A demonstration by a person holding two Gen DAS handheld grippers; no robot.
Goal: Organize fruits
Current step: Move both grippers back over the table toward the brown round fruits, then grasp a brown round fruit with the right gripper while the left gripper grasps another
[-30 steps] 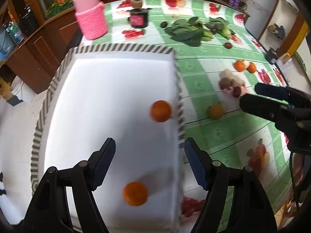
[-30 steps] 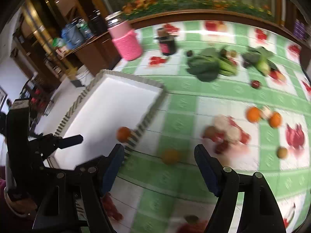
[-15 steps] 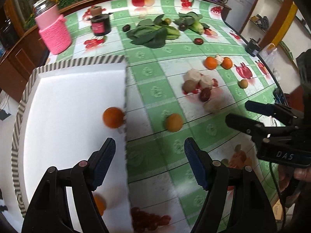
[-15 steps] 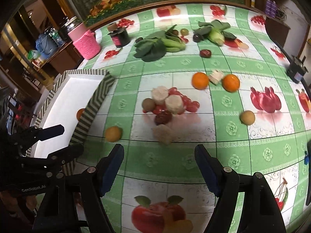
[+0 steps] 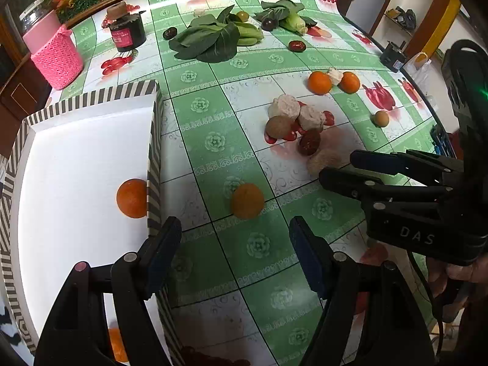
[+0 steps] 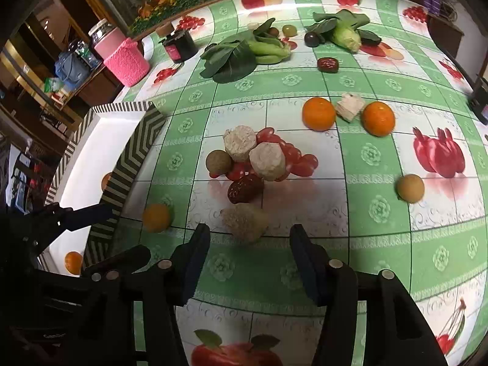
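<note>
My left gripper [image 5: 235, 238] is open and empty, just short of a loose orange [image 5: 247, 200] on the tablecloth. My right gripper [image 6: 248, 251] is open and empty, just short of a fuzzy tan fruit [image 6: 245, 222]; it also shows in the left wrist view [image 5: 338, 169]. The striped white tray [image 5: 154, 158] holds an orange [image 5: 131, 198] against its right wall and another at its near end [image 5: 116, 344]. Two more oranges [image 6: 318, 113] [image 6: 378, 119] lie further back. A pile of a brown fruit [image 6: 218, 161], a dark red fruit [image 6: 245, 188] and pale chunks [image 6: 240, 142] lies mid-table.
A small tan fruit [image 6: 410, 188] lies at the right. Leafy greens [image 5: 210, 41], corn [image 6: 346, 37] and a dark plum [image 6: 312, 38] lie at the back. A pink knitted jar [image 5: 56, 56] and a black jar [image 5: 126, 32] stand back left. The table's edge curves at the right.
Both grippers have swung right, away from the tray and toward the loose fruit. The left now faces the loose orange, the right the fuzzy tan fruit. Both stayed open.
</note>
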